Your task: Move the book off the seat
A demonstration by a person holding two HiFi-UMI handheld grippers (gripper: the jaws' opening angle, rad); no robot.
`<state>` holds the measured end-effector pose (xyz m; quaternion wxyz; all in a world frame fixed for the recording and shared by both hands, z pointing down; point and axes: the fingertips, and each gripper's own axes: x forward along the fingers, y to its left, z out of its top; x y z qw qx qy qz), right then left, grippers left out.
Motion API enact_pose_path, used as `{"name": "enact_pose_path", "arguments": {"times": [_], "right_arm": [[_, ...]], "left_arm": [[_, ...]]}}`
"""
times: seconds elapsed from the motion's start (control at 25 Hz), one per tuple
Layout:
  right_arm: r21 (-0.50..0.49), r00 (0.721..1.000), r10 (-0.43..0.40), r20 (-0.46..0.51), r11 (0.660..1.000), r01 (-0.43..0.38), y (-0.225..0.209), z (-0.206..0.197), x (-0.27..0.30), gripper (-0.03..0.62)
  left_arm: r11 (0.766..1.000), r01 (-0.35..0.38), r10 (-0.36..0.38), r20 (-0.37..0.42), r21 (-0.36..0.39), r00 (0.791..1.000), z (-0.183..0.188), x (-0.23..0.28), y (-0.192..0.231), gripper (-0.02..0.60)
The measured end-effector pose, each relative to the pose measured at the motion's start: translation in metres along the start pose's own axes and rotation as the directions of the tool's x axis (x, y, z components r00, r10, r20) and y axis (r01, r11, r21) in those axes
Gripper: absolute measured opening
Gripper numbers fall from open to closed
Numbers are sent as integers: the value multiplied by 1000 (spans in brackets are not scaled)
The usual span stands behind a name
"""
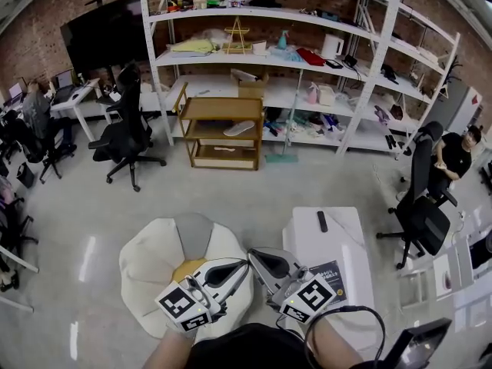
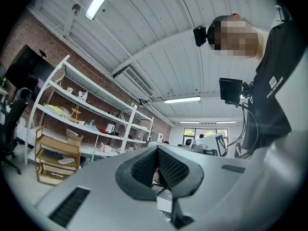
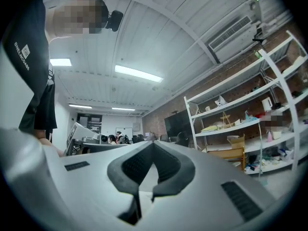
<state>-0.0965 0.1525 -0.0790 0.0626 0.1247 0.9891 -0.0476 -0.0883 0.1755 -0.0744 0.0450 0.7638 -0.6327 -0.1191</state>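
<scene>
Head view: my left claw (image 1: 244, 264) and right claw (image 1: 252, 252) are both closed and empty, tips nearly meeting above the cream round bean-bag seat (image 1: 152, 258). Dark-covered book (image 1: 335, 274) lies flat on white boxy table (image 1: 323, 244) just right of the seat.

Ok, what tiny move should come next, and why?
I'd guess: tip the left gripper down toward the beanbag seat and open its jaws. It and the right gripper are both shut, empty, and aimed out across the room rather than down. A flat yellow thing, possibly the book, lies on the seat right under the left gripper.
</scene>
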Motion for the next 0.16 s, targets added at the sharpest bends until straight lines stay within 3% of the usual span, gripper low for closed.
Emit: {"name": "enact_pose_path", "arguments": {"times": [0.16], "right_arm": [[19, 1000, 13, -1, 1000, -13, -7, 6, 2, 4]], "left_arm": [[999, 29, -28, -19, 29, 999, 6, 8, 1, 5]]}}
